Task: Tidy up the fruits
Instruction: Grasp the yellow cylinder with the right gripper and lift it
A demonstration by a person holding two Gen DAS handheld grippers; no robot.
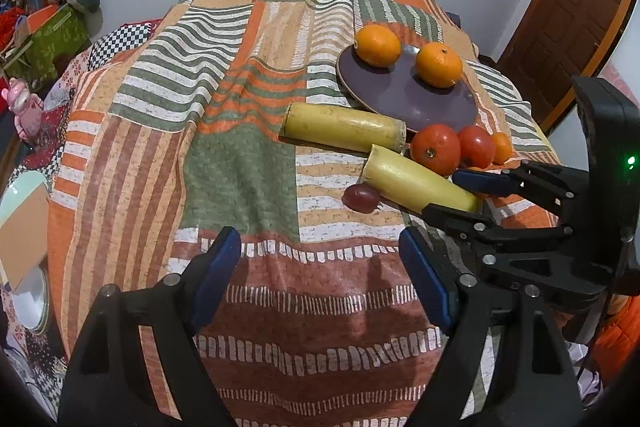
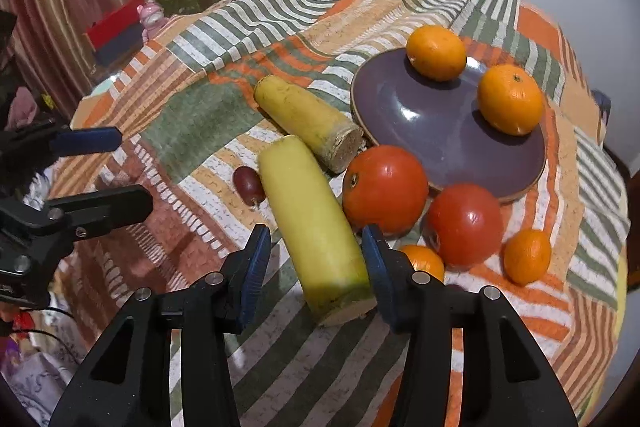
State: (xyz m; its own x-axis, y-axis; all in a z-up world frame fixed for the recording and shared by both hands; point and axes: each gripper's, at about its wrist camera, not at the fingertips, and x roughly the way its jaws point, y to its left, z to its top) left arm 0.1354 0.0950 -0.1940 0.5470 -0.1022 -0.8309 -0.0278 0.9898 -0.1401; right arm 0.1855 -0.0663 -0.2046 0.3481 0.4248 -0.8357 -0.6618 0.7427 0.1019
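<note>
Our right gripper (image 2: pixel 316 267) has its blue-padded fingers (image 2: pixel 253 267) spread wide around the near end of a pale yellow cut cylinder of fruit (image 2: pixel 312 231), the right pad almost against it and the left pad apart from it, while our left gripper (image 1: pixel 320 267) hovers with fingers wide and empty over the patchwork striped cloth (image 1: pixel 240 155) on the worktop. Beside that cylinder lie a small dark red grape (image 2: pixel 249 185), a second yellow cut cylinder (image 2: pixel 308 121), two red tomatoes (image 2: pixel 385 189) and two small tangerines (image 2: pixel 527 257). Beyond them a round purple plate (image 2: pixel 432 131) carries two oranges (image 2: pixel 436 53).
</note>
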